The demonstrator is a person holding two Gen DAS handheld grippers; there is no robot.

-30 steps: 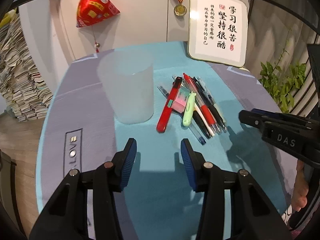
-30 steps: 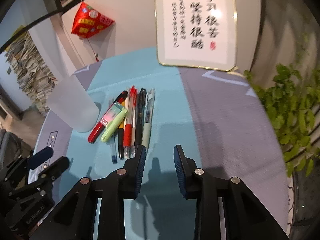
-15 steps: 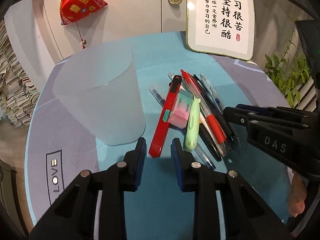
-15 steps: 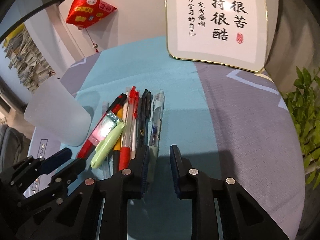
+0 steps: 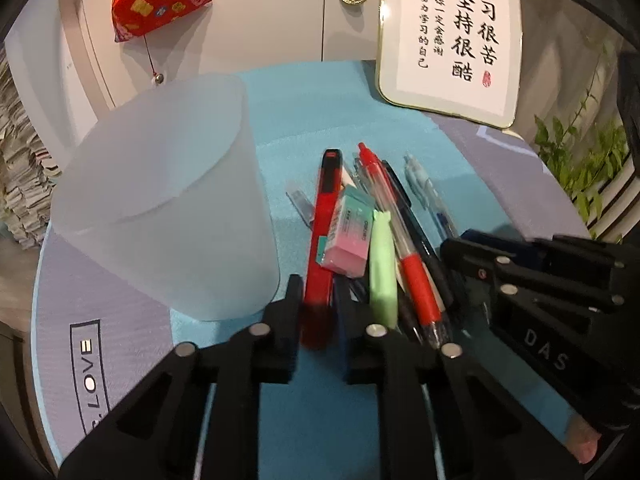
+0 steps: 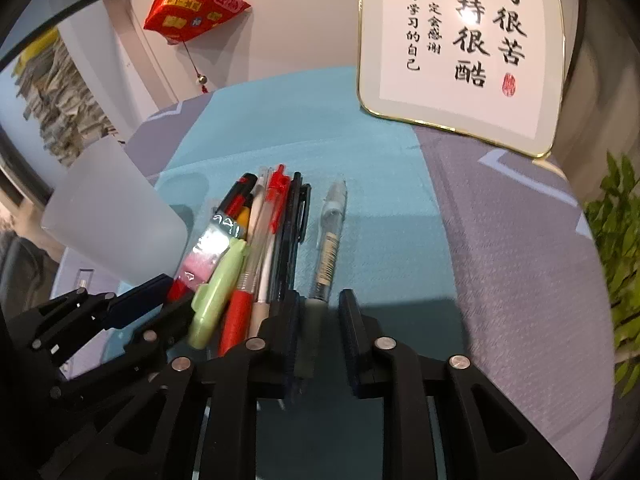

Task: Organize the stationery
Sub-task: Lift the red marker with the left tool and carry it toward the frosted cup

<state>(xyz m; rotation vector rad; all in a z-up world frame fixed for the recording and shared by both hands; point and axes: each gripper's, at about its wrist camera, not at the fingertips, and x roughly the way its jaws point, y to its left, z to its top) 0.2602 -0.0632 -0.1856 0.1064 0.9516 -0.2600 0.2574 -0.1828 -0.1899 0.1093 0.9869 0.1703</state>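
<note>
Presently, left wrist view. Note left gripper point(image 5: 318, 300) all but shut, jaws just closed in, pads pressed on the near end of the red-and-black pen point(image 5: 325, 216). Locate that pen at the left edge of the pen pile on the teal mat point(image 5: 304, 100), just beside the upright frosted cup point(image 5: 160, 200).

- Note pink-and-mint eraser point(image 5: 347, 236) overlapping the pen's right side. Expect it to slide or tip off when the pen rises.
- Expect the pen to swing in the pads, gripped at one end only, far from its middle.
- Watch the green highlighter point(image 5: 382, 264) and red gel pen point(image 5: 402, 240) lying close on the right: likely dragged along or scattered by a sideways pull.
- Avoid a swing to the left: cup wall near enough to be knocked over.

Next, right wrist view. Note right gripper point(image 6: 320, 304) narrowed, jaws just closing, not yet clamped: clear pen point(image 6: 329, 240) between the pads, its dark grip end against the left pad, a gap showing at the right pad. Locate this pen at the right edge of the pile, slightly apart from the dark pens.

- Expect the pen to roll sideways or skew if the pads meet it unevenly.
- Expect a slip if lifted before both pads bear on it.
- Mind the left gripper working close alongside: risk of the two tools colliding on lift-off.
</note>
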